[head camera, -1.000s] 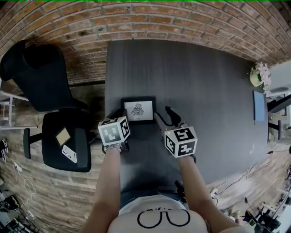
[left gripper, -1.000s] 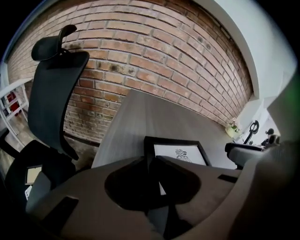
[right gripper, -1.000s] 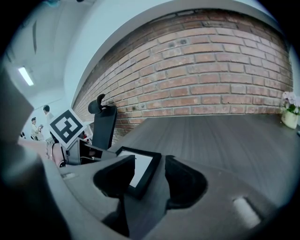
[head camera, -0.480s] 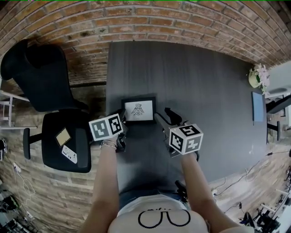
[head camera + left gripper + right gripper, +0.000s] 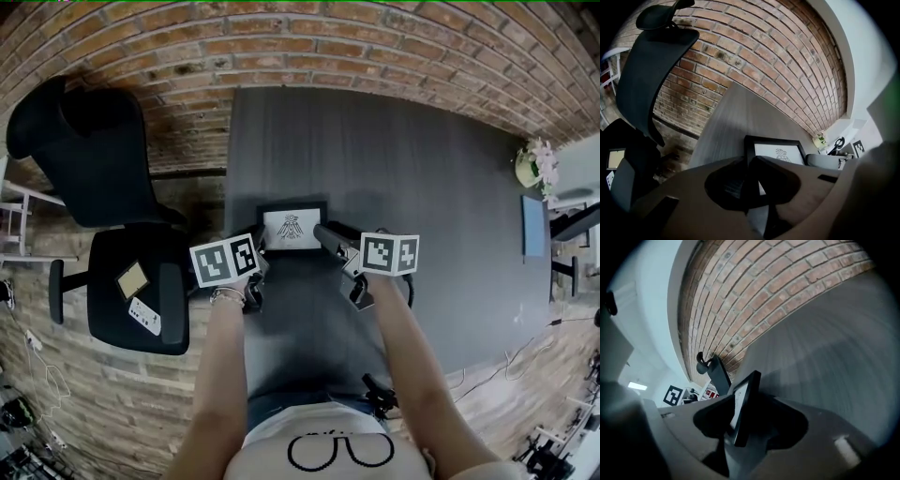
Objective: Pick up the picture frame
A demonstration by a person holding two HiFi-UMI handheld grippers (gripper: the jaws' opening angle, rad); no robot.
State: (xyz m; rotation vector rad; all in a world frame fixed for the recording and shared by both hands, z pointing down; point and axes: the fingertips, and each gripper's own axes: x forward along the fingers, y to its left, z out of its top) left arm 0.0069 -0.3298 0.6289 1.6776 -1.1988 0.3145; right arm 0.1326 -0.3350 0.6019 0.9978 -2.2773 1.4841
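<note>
The picture frame [image 5: 292,228], black-rimmed with a white print, lies on the dark grey table [image 5: 412,159] near its left front corner. My left gripper [image 5: 260,253] is at the frame's left side. In the left gripper view the jaws close around the left border of the frame [image 5: 780,152], and the left gripper [image 5: 751,171] looks shut on it. My right gripper [image 5: 328,236] is at the frame's right side. In the right gripper view the frame [image 5: 744,401] stands edge-on between the wide jaws of the right gripper [image 5: 740,420], with dark gaps on both sides.
A black office chair [image 5: 103,178] stands left of the table with two cards [image 5: 136,295] on its seat. A brick wall [image 5: 309,42] runs behind the table. A flower pot [image 5: 534,159] and a blue panel [image 5: 534,217] are at the far right.
The right gripper has moved left and down to the frame's right edge and rolled over, so its cube faces differently. The left gripper has stayed at the left edge and rolled a little.
</note>
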